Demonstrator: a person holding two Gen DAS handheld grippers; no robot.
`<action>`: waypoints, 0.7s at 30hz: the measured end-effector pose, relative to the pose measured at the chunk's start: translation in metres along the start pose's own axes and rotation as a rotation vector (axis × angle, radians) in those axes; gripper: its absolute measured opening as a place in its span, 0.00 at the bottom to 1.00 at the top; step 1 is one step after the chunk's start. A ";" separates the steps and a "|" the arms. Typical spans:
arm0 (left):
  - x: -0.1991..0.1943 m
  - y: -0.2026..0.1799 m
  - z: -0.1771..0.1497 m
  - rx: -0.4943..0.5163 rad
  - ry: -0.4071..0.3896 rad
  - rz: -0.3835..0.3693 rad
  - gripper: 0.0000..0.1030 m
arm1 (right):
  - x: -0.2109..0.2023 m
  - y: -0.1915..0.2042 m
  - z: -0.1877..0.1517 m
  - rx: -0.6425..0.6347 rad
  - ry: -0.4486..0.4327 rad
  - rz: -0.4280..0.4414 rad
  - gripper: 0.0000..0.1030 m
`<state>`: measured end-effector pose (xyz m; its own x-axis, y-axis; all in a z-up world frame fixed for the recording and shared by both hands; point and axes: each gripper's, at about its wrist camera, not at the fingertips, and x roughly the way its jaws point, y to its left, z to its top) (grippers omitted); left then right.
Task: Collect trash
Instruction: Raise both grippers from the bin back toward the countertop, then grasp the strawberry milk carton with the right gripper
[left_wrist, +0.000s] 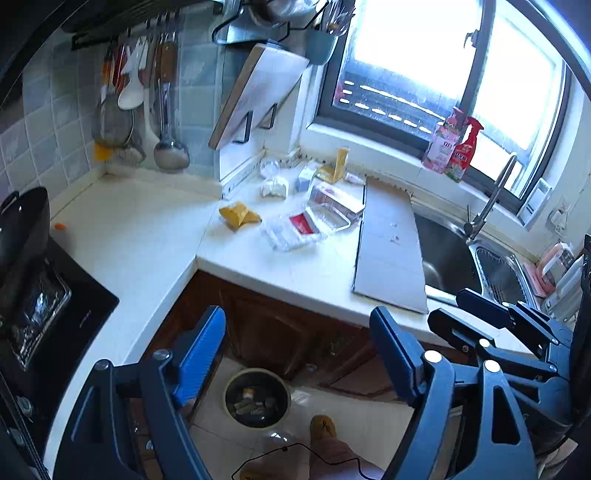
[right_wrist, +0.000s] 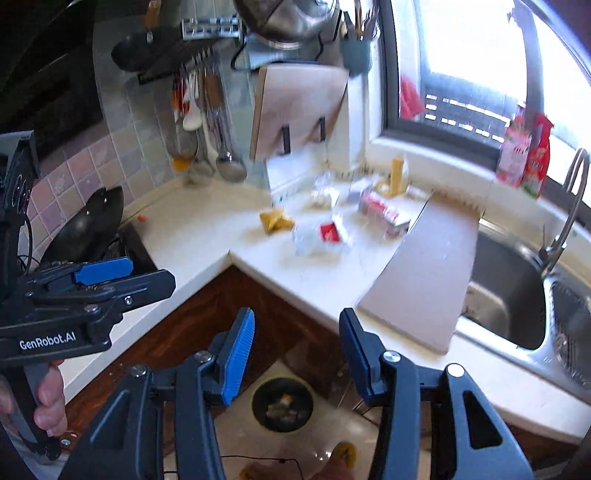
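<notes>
Trash lies on the white counter (left_wrist: 295, 273) near the corner: a yellow crumpled wrapper (left_wrist: 238, 215), a clear plastic bag with a red label (left_wrist: 295, 229), a clear tray (left_wrist: 334, 201), crumpled white paper (left_wrist: 275, 186) and a yellow packet (left_wrist: 340, 166). The same pile shows blurred in the right wrist view (right_wrist: 321, 232). A round bin (left_wrist: 257, 398) with some trash stands on the floor below; it also shows in the right wrist view (right_wrist: 282, 404). My left gripper (left_wrist: 297, 332) is open and empty above the bin. My right gripper (right_wrist: 297, 332) is open and empty.
A grey board (left_wrist: 391, 243) lies beside the steel sink (left_wrist: 447, 254) with its tap (left_wrist: 491, 199). A black wok (left_wrist: 20, 236) sits on the stove at left. Utensils (left_wrist: 147, 99) and a cutting board (left_wrist: 255, 92) hang on the wall. Spray bottles (left_wrist: 456, 146) stand on the windowsill.
</notes>
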<state>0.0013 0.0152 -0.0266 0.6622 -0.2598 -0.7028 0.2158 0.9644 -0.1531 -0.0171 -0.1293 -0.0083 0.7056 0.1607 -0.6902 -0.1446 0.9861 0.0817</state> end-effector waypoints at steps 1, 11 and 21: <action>-0.002 -0.004 0.005 0.005 -0.011 -0.002 0.78 | -0.004 -0.004 0.004 0.006 -0.008 -0.003 0.47; 0.002 -0.037 0.056 0.028 -0.068 0.013 0.82 | -0.018 -0.058 0.062 0.017 -0.084 -0.005 0.47; 0.054 -0.066 0.116 0.089 -0.050 0.092 0.92 | 0.009 -0.139 0.152 -0.031 -0.086 0.030 0.64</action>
<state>0.1058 -0.0685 0.0262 0.7165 -0.1749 -0.6753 0.2137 0.9765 -0.0263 0.1147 -0.2584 0.0839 0.7574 0.1949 -0.6232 -0.1873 0.9792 0.0786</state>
